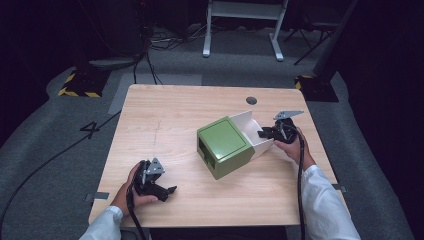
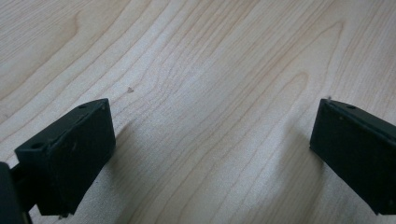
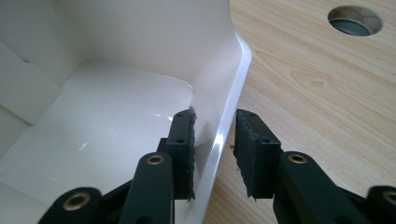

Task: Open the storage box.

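- Where the right claw (image 3: 214,151) meets the box, its two black pads straddle the white tray's (image 3: 116,116) thin end wall, one pad inside and one outside; they are as closed as they get and clamp on that wall.
- Seen from the right claw's own camera, the tray is glossy white plastic with a rounded upper corner, a smooth floor that catches a highlight, and a rim that curves down towards the pads.
- From the high view, the right claw (image 1: 266,133) comes in from the right, and the tray (image 1: 247,125) sticks out of a green sleeve (image 1: 224,145), a matt box with a recessed top panel and a dark cut-out in its near side.
- Sleeve and tray lie askew right of the desk's (image 1: 165,120) middle, the tray's open end towards the far right corner.
- Beyond the tray's corner sits a round cable hole (image 1: 251,100) in the desk, near the far edge.
- Between the tray and the right edge only a narrow strip of wood remains, where the right hand (image 1: 292,145) rests.
- Leftward the wood is bare across the whole left half, well apart from the box.
- At the near left corner the left claw (image 1: 167,192) rests low on the desk in the left hand (image 1: 131,187), its jaws spread wide over bare wood (image 2: 201,93) and holding nothing.
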Demonstrator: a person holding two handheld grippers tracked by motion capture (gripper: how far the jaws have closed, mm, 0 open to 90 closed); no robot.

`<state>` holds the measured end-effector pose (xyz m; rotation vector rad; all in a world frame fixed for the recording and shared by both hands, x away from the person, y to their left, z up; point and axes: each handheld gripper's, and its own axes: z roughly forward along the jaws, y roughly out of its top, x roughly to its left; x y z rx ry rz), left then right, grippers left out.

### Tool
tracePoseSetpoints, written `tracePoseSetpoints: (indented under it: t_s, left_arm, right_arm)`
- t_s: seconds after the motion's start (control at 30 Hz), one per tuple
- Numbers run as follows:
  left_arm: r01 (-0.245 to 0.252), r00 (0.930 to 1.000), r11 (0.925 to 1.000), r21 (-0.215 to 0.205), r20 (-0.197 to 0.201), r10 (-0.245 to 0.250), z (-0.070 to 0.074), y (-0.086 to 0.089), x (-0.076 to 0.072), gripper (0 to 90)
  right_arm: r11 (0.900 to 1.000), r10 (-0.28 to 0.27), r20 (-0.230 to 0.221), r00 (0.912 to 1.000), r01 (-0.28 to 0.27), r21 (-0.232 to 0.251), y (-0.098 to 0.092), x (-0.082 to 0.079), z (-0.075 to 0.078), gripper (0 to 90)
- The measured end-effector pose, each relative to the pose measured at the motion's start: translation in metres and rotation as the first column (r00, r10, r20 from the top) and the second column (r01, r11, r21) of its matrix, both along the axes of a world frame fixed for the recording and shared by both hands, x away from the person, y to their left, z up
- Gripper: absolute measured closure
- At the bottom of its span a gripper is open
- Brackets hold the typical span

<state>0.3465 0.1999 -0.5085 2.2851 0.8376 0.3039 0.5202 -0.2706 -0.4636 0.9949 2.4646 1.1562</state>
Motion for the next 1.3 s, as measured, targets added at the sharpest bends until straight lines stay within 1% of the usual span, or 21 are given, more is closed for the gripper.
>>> tracePoseSetpoints:
  t_s: [0.73, 0.8, 0.9, 1.03, 1.17, 1.27, 1.3]
  left_arm:
    - [-0.001, 1.0, 1.0, 0.002, 0.002, 0.001, 0.0, 0.0, 0.0, 0.4]
    - [-0.002, 1.0, 1.0, 0.002, 0.0, 0.002, 0.0, 0.0, 0.0, 0.4]
    - [-0.002, 1.0, 1.0, 0.002, 0.001, 0.002, 0.0, 0.0, 0.0, 0.4]
    - [-0.002, 1.0, 1.0, 0.001, 0.002, 0.002, 0.0, 0.0, 0.0, 0.5]
    - [-0.002, 1.0, 1.0, 0.001, 0.002, 0.002, 0.0, 0.0, 0.0, 0.5]
    - [-0.002, 1.0, 1.0, 0.001, 0.002, 0.002, 0.0, 0.0, 0.0, 0.5]
    - [-0.002, 1.0, 1.0, 0.002, 0.002, 0.002, 0.0, 0.0, 0.0, 0.5]
  right_arm:
    - [0.999, -0.032, 0.021, 0.9993, 0.033, -0.014, -0.008, 0.003, 0.0, 68.0]
    - [0.999, -0.04, 0.02, 0.999, 0.04, -0.005, -0.01, 0.003, 0.0, 67.6]
    - [0.999, -0.043, 0.02, 0.9989, 0.043, -0.009, -0.01, 0.003, 0.0, 67.5]
    - [0.999, -0.045, 0.024, 0.9987, 0.045, -0.013, -0.012, 0.003, 0.0, 65.6]
    - [0.998, -0.056, 0.027, 0.9981, 0.056, -0.001, -0.015, 0.003, 0.002, 63.3]
    - [0.998, -0.058, 0.037, 0.9976, 0.057, 0.008, -0.017, 0.001, 0.005, 61.3]
    - [0.998, -0.067, 0.042, 0.9968, 0.067, 0.013, -0.017, 0.0, 0.008, 57.4]
